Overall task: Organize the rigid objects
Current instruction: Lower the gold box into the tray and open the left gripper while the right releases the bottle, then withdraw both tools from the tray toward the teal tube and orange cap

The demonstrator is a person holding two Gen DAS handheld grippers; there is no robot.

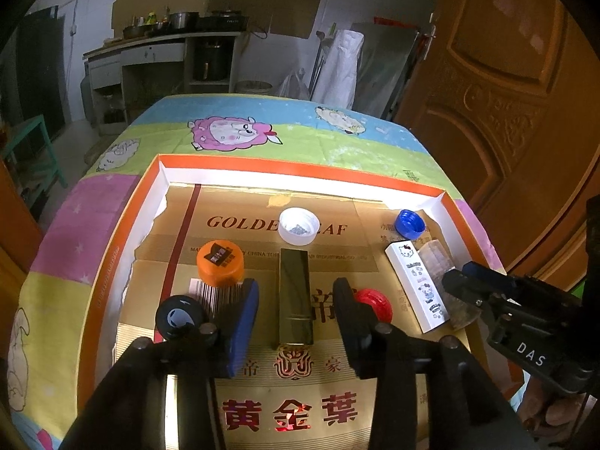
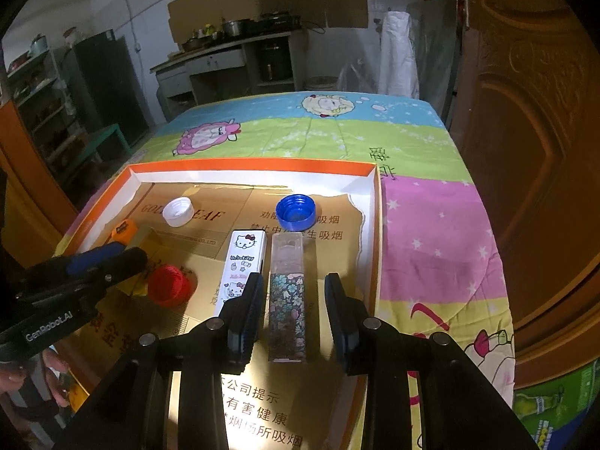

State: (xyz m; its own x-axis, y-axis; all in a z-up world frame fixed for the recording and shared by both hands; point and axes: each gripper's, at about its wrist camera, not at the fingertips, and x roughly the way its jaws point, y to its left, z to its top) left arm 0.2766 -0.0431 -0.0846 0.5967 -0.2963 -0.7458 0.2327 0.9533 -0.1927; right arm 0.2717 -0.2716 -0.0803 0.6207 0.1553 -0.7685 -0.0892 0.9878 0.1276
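Observation:
A gold rectangular box (image 1: 294,296) lies lengthwise in the orange-rimmed tray (image 1: 300,168). My left gripper (image 1: 296,288) stands open around it, with a gap showing on both sides. A floral box with a clear cap (image 2: 287,300) lies between the fingers of my right gripper (image 2: 294,281), which is open too, its pads clear of the box. Just left of it lies a white Hello Kitty box (image 2: 243,258). Loose caps sit around: white (image 1: 299,226), orange (image 1: 220,262), blue (image 2: 295,212), red (image 2: 168,285) and black (image 1: 177,317).
The tray rests on a table with a bright cartoon cloth (image 2: 431,225). A wooden door (image 2: 532,131) stands close on the right. Kitchen shelves and a counter (image 1: 161,41) are far behind. The left gripper (image 2: 131,255) shows at the left edge of the right wrist view.

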